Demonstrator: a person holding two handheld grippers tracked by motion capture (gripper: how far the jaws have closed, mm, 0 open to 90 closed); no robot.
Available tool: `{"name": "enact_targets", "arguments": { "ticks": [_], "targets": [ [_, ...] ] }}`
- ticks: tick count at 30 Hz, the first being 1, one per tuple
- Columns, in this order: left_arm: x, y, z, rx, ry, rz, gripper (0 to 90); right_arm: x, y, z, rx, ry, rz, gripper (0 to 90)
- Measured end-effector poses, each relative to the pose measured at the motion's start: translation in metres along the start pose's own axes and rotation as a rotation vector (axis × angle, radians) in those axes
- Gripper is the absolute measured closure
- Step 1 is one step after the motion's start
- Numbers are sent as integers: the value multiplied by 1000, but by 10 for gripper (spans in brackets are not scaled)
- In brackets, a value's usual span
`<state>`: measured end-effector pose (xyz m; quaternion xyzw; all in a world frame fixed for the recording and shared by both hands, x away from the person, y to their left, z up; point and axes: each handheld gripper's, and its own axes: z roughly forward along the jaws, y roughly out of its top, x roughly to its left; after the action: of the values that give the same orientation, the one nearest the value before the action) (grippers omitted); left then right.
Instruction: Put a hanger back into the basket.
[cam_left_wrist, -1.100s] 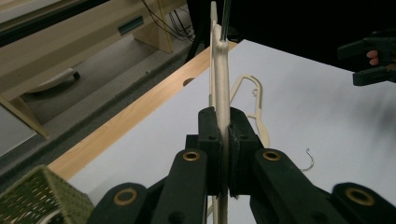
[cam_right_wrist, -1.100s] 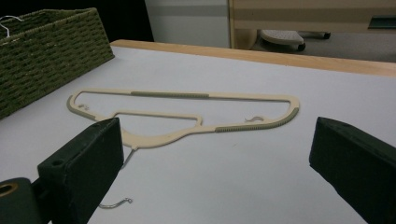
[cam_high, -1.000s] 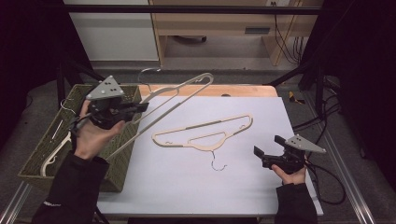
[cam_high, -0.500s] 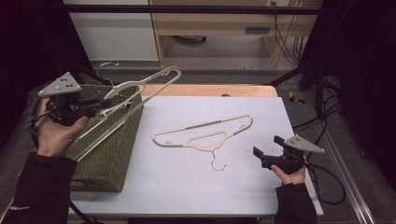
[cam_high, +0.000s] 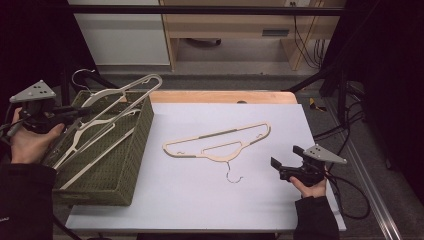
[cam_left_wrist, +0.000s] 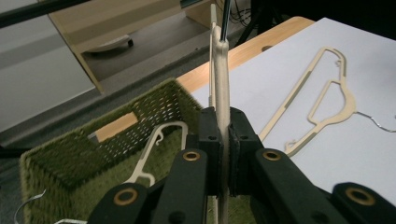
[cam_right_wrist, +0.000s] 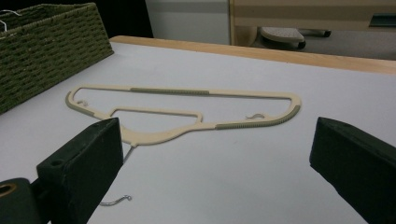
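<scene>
Beige hanger (cam_high: 117, 107) clamped in left claw (cam_left_wrist: 223, 154) above green basket (cam_high: 135, 145), right claw (cam_right_wrist: 212, 163) wide open, low over table.

Even overhead light, dark room edges, nearest tool parts blurred.

Open white bench (cam_high: 210, 200) lies on every side of the flat cream hanger (cam_high: 220, 142), with bare surface between it and the open right tool (cam_high: 282, 167). To the hanger's left, the green wicker basket (cam_high: 130, 165) walls off passage, its inside crowded with hangers (cam_high: 90, 135), one clamped in the left tool (cam_high: 75, 114) above it.
</scene>
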<state>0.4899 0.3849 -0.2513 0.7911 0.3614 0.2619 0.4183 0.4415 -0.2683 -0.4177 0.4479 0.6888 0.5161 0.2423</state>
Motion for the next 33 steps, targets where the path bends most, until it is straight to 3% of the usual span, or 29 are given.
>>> {"name": "enact_targets", "arguments": {
  "ticks": [7,13,18,23,29,33],
  "targets": [
    [22,-19,3,27,25,-45,859,0,0,0,3,-1,2,33],
    [32,-31,4,47,32,-47,859,0,0,1,3,-2,3,33],
    [41,-43,3,45,37,-82,859,0,0,1,5,-3,2,33],
    [40,-51,8,44,21,-100,859,0,0,1,5,-2,3,33],
    [33,-53,24,105,25,-86,858,0,0,0,4,-2,6,32],
    [34,-64,35,129,18,-131,859,0,0,0,4,-2,4,32]
  ]
}}
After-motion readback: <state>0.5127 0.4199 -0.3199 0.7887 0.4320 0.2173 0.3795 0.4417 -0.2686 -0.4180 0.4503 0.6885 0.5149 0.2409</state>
